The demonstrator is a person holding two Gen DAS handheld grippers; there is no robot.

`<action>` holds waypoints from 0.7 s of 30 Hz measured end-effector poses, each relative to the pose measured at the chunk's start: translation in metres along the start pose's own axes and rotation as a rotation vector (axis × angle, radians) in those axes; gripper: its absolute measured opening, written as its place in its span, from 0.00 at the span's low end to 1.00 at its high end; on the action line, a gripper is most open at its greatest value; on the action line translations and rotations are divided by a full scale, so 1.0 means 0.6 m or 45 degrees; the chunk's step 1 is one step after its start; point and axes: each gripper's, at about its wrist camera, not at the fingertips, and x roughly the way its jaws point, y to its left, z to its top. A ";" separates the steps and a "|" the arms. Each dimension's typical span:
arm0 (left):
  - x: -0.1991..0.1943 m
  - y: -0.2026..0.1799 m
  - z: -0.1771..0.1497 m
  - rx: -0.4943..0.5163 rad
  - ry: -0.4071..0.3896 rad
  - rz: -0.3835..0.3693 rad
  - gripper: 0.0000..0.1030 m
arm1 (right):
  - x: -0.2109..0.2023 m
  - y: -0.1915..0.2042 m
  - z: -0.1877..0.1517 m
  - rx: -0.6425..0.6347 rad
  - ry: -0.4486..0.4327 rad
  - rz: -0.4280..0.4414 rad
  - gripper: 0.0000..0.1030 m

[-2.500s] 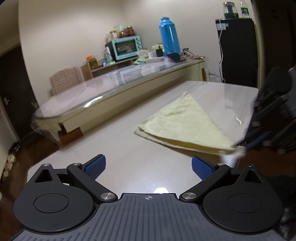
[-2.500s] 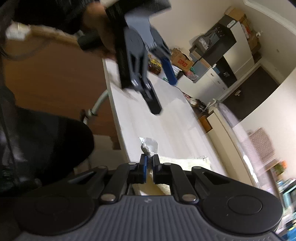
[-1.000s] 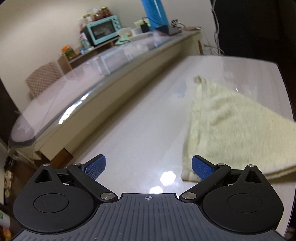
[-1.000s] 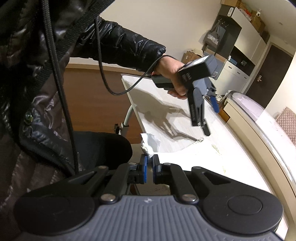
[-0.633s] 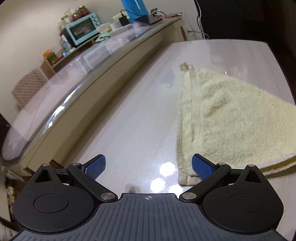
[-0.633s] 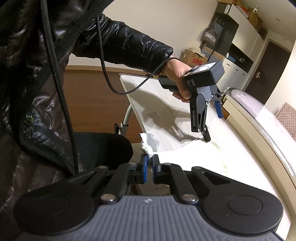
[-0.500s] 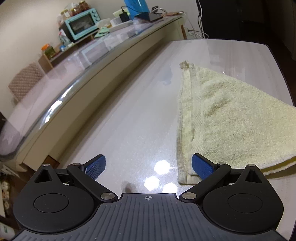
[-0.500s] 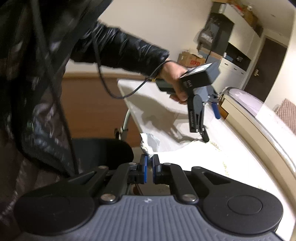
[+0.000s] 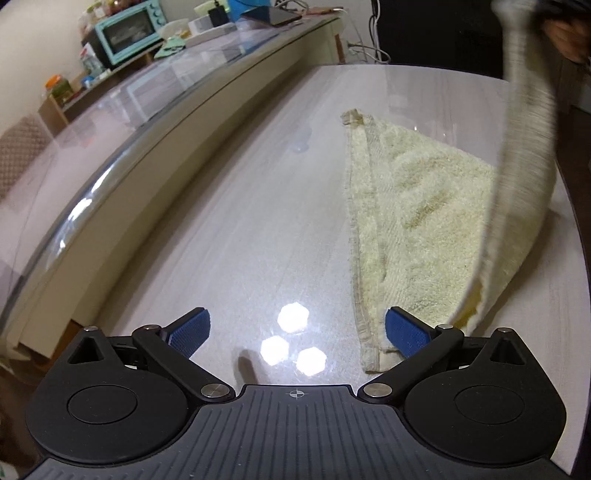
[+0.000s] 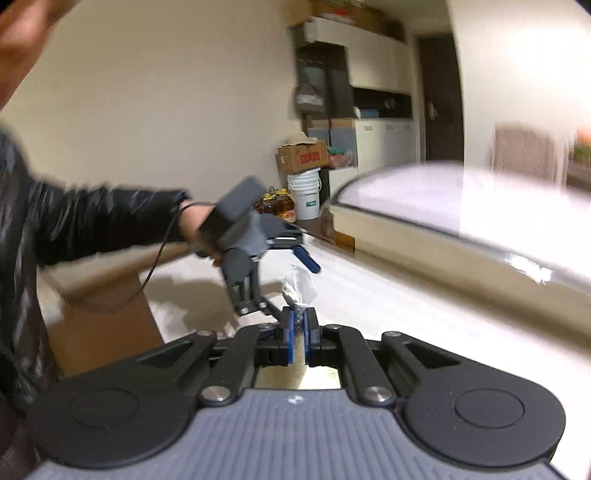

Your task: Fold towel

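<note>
A pale yellow towel point(image 9: 417, 221), folded into a triangle, lies on the glossy white table point(image 9: 240, 221). My left gripper point(image 9: 297, 328) is open and low over the table, its right pad point(image 9: 404, 330) at the towel's near corner. A blurred strip of towel point(image 9: 524, 122) rises up at the right edge towards a hand. In the right wrist view my right gripper point(image 10: 298, 332) is shut on a towel corner point(image 10: 295, 288), held above the table. The left gripper point(image 10: 251, 258) shows there too, held in a hand.
A long glass-topped counter point(image 9: 155, 110) runs along the far side of the table, with a teal oven point(image 9: 127, 31) on it. The table's right edge point(image 9: 576, 240) is close to the towel. Boxes and a white bucket point(image 10: 306, 195) stand by the far wall.
My right gripper has lifted the towel corner and swung it up over the table. My left gripper has crept closer to the towel's near corner, still open.
</note>
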 end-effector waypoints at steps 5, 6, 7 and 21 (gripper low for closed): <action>0.002 0.009 -0.006 -0.057 -0.015 -0.011 1.00 | 0.032 -0.099 -0.019 0.215 -0.009 0.010 0.06; 0.003 0.011 -0.006 -0.072 -0.015 -0.015 1.00 | 0.037 -0.118 -0.025 0.264 -0.012 0.010 0.06; 0.003 0.013 -0.006 -0.082 -0.016 -0.016 1.00 | 0.042 -0.138 -0.031 0.317 -0.014 0.010 0.06; 0.002 0.010 -0.004 -0.091 -0.034 0.029 1.00 | 0.094 -0.250 -0.062 0.544 0.076 0.005 0.06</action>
